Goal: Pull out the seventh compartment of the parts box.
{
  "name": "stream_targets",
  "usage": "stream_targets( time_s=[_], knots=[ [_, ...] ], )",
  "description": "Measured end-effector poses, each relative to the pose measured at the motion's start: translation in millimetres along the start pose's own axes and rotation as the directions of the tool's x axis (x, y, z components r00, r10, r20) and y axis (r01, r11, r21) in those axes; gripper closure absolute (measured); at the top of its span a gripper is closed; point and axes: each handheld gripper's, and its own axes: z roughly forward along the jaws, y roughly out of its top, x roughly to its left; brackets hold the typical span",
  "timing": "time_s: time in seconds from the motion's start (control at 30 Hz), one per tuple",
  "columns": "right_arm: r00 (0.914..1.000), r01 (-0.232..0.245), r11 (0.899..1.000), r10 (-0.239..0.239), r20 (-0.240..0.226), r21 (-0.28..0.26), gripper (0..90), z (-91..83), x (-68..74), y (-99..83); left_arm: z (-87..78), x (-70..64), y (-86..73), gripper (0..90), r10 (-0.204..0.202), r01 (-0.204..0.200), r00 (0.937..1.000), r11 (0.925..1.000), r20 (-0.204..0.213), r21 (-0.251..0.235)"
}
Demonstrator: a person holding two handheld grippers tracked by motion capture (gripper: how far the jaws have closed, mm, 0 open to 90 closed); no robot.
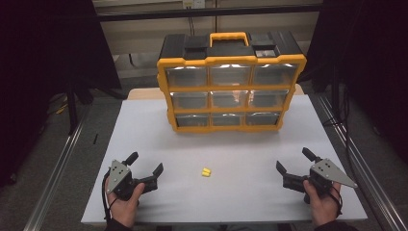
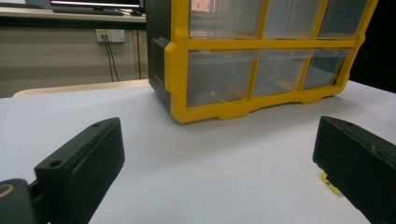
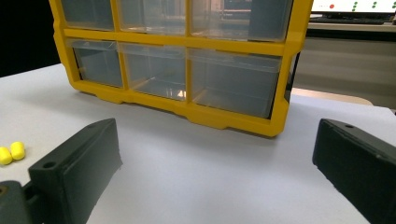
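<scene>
while both hands rest low at the near edge, the scene reads so:
yellow piece: a small yellow piece (image 1: 206,172) lies on the table (image 1: 144,134), near its front, between the two grippers and touching neither; in the right gripper view it shows as two rounded lobes side by side (image 3: 11,153).
left gripper: left gripper (image 1: 144,167) sits left of the piece, jaws spread wide with nothing between them; the piece peeks out beside one jaw (image 2: 330,183).
right gripper: right gripper (image 1: 294,162) sits well to the right, jaws likewise apart and holding nothing.
drawer organizer: yellow and black drawer organizer (image 1: 231,86) stands upright at the far side, clear drawers facing the person, all pushed in.
</scene>
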Motion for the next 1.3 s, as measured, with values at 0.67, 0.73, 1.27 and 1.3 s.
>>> stream_targets(
  time_s=[0.67, 0.73, 1.27, 1.3],
  knots=[
    [0.9993, -0.017, 1.000, 0.018, -0.032, 0.007, 0.1, 0.5, 4.5, -1.1, 9.7, -0.4, -0.4, 2.6, -0.008, 0.007, 0.9995, 0.9999, 0.031, 0.007],
    [0.9994, -0.017, 1.000, 0.017, -0.029, 0.006, 0.0, 0.1, 4.6, -1.0, 9.4, -1.1, -0.4, 2.6, -0.017, 0.017, 0.9992, 0.9998, 0.037, 0.008],
    [0.9991, -0.024, 1.000, 0.024, -0.036, 0.003, 0.0, 0.5, 5.6, -1.1, 29.3, -1.3, 4.7, 2.6, 0.019, -0.019, 0.9986, 0.9998, 0.050, 0.007],
    [0.9991, -0.026, 1.000, 0.026, -0.035, 0.003, 0.0, 0.3, 5.6, -1.1, 30.2, -0.9, 5.1, 2.5, 0.014, -0.015, 0.9989, 0.9999, 0.045, 0.006]
  ],
)
